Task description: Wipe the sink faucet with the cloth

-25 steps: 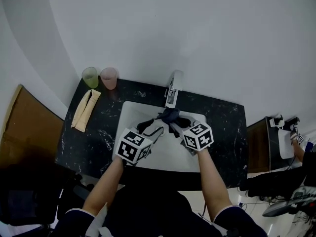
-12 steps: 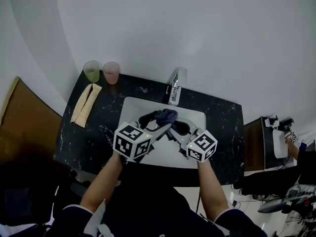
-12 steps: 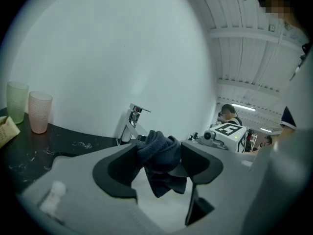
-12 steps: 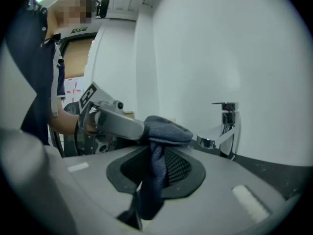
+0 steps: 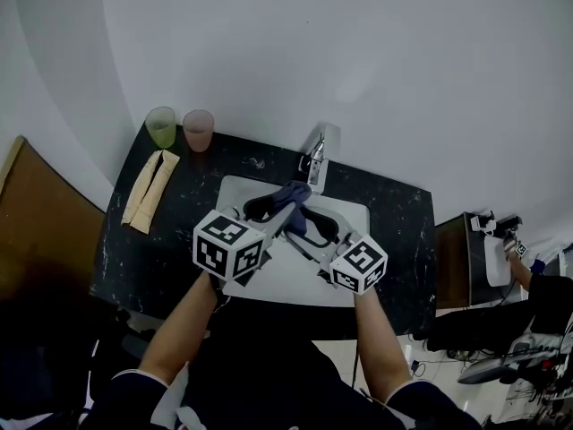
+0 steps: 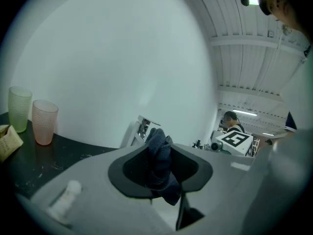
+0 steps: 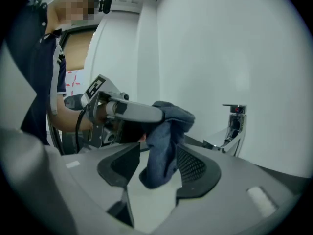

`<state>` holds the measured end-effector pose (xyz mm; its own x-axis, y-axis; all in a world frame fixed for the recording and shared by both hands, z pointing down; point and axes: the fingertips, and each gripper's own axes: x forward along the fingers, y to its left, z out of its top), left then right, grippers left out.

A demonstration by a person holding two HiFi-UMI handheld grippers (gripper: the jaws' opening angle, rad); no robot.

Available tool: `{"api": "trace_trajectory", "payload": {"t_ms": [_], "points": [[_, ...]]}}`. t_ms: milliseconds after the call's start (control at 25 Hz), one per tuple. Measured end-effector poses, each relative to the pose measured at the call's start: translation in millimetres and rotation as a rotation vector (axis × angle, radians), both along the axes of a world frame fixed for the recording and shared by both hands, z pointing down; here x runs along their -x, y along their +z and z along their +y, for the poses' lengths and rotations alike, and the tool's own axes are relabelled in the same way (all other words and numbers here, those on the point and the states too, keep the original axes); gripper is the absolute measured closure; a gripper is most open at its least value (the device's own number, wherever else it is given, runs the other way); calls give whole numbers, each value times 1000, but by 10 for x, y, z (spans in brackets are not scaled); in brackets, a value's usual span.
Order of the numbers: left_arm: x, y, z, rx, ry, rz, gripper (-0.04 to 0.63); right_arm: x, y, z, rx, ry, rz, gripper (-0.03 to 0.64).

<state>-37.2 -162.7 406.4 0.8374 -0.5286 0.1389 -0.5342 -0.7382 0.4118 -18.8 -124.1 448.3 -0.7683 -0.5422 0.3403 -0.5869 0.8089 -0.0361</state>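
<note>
The dark blue cloth (image 5: pixel 288 195) hangs bunched over the white sink (image 5: pixel 235 191), just in front of the chrome faucet (image 5: pixel 315 164). My left gripper (image 5: pixel 282 213) has the cloth (image 6: pixel 157 151) between its jaws, which are closing and pinch its top. In the right gripper view the cloth (image 7: pixel 166 131) dangles from the left gripper's fingers (image 7: pixel 142 112) down between the jaws of my right gripper (image 7: pixel 159 173). Those jaws stand apart and do not press the cloth. The faucet (image 7: pixel 234 126) stands beyond, to the right. My right gripper (image 5: pixel 309 231) sits just right of the left one.
On the black countertop (image 5: pixel 179 240) a green cup (image 5: pixel 162 125) and a pink cup (image 5: pixel 198 129) stand at the back left, with a beige folded packet (image 5: pixel 148 191) in front of them. A white wall rises behind the faucet. Another person (image 5: pixel 528 276) is at the far right.
Both grippers have risen from the basin with the cloth. The right gripper has drawn back toward the sink's front edge. The left gripper has shifted left and taken the cloth's top.
</note>
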Motion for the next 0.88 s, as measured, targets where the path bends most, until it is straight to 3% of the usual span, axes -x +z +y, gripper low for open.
{"api": "trace_trajectory", "payload": {"t_ms": [80,240,360,600,880], "points": [[103,-31,-177,-20,-28,-5,489,-119,0,-90,-11,57,29,392],[165,-35,-455,-36,-47,-12,489,-419,-237,-310,-98,211,54,532],[47,-34,-558,-35,-17,7,488,-520,-350,-496,-133,273,84,560],[-283,68,-618,13,64,75,488,-506,-208,-661,-105,293,161,601],[-492,243,-856,52,87,88,487,-517,-145,-651,-90,267,198,611]]}}
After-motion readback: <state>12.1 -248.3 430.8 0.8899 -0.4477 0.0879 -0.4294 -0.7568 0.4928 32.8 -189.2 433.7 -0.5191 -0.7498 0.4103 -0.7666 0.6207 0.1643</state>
